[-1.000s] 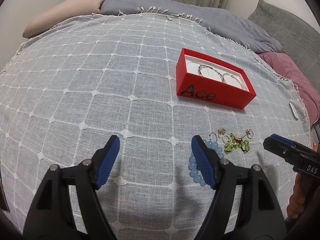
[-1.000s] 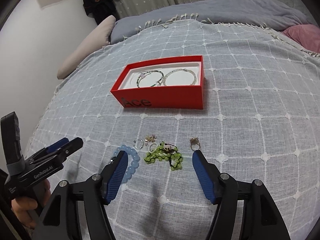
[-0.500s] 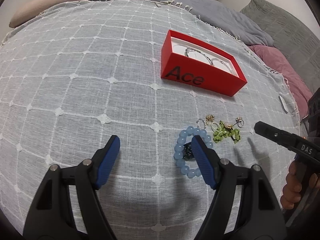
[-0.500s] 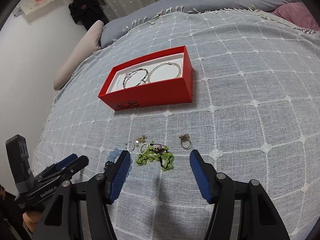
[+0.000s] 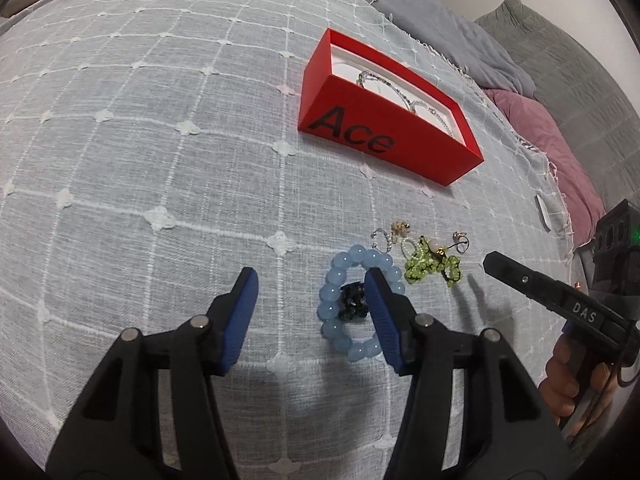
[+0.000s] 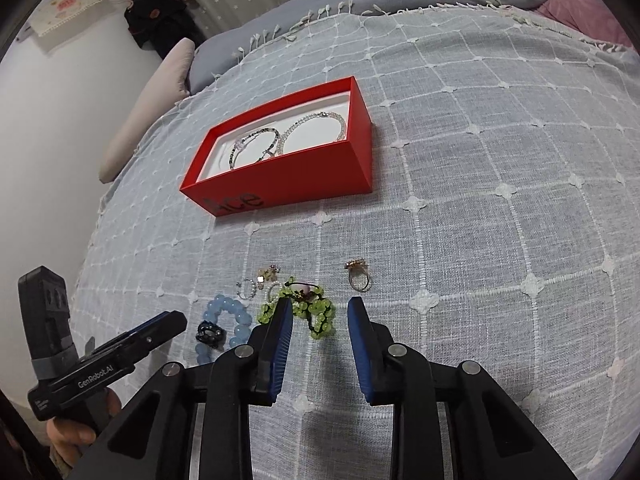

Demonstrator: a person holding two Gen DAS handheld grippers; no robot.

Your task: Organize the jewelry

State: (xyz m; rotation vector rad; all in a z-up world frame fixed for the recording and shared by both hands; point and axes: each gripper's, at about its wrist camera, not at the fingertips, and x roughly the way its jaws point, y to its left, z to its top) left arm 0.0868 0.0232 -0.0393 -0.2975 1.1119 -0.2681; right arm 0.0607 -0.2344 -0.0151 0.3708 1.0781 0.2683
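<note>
On the grey checked bedspread lies a pale blue bead bracelet (image 5: 331, 293) with a small black beaded piece (image 5: 352, 303) inside its loop. My left gripper (image 5: 310, 274) hangs low over it, jaws closing. The black piece and the loop's left side are between the fingers, and the right finger covers the loop's right side. The pads touch nothing. A green bead bracelet (image 6: 316, 309) lies just beyond my right gripper (image 6: 320, 304), whose jaws are closing around its near end without pressing it. The red box (image 6: 280, 186) holds two thin bracelets (image 6: 256, 145).
Small rings (image 5: 383, 236) lie loose just beyond the blue and green bracelets, and a gold ring (image 6: 359, 279) lies beyond the right gripper's right finger. Pillows and a pink cushion (image 5: 548, 148) line the far and right edges. A person's hand (image 5: 568, 380) holds the right gripper's handle.
Both grippers have sunk toward the jewelry and their jaws have narrowed. The left one now straddles part of the blue bracelet; the right one has closed in on the green bracelet.
</note>
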